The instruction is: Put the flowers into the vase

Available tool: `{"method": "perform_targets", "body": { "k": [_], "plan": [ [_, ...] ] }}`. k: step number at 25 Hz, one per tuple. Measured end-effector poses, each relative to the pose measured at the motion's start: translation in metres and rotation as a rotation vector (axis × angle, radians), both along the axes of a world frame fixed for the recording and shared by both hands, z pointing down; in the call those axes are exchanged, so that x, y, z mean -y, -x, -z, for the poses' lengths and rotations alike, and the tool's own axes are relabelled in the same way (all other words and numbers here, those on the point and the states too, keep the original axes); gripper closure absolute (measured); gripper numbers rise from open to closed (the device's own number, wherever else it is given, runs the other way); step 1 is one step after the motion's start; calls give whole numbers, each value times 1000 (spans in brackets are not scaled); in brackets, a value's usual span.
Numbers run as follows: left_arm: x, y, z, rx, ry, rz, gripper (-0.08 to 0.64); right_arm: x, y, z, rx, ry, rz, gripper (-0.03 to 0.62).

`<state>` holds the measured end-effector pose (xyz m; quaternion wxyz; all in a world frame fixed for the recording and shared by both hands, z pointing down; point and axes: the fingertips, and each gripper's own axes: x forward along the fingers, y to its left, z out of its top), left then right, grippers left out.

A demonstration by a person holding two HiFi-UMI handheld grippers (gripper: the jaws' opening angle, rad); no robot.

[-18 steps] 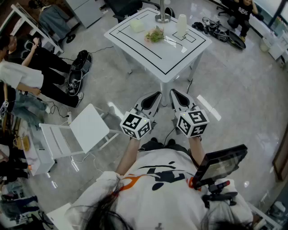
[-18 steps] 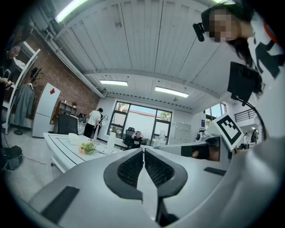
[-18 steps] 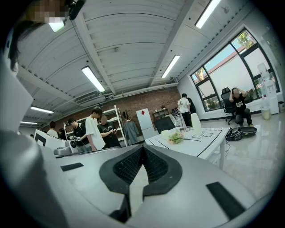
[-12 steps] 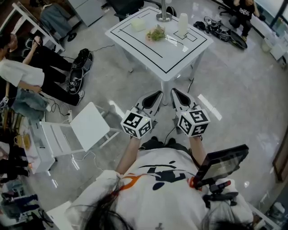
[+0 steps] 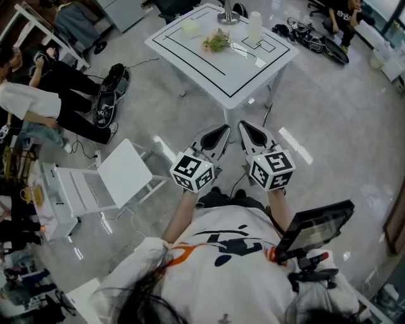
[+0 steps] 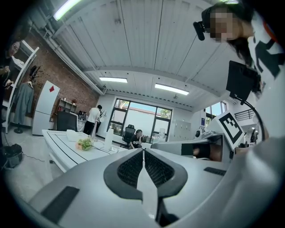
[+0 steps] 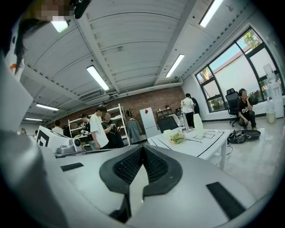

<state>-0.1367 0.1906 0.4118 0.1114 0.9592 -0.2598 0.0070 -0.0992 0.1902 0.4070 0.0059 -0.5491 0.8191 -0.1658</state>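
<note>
A bunch of flowers with a long stem lies on the white table ahead of me; the flowers look small and far off in both gripper views. A tall white vase stands upright to the right of the flowers, also seen as the vase. My left gripper and right gripper are held side by side in front of my body, short of the table's near corner. Both are shut and empty, jaws meeting at the tips.
A white box and a metal lamp base stand on the table's far side. A white folding chair stands at my left. People sit at the left; another person sits beyond the table among bags.
The head view has shifted slightly, so the table sits a little higher in the frame. Both grippers stay shut and side by side.
</note>
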Motion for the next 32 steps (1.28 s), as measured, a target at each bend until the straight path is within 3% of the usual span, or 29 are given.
{"method": "perform_targets", "body": {
  "k": [17,32],
  "plan": [
    [0,-31,-9,-4,6,68,549,-5,-42,-14,17,14,32,578],
    [11,-52,-23,26,30,48,550,13,-56,-27,34,30,49,578]
  ]
}}
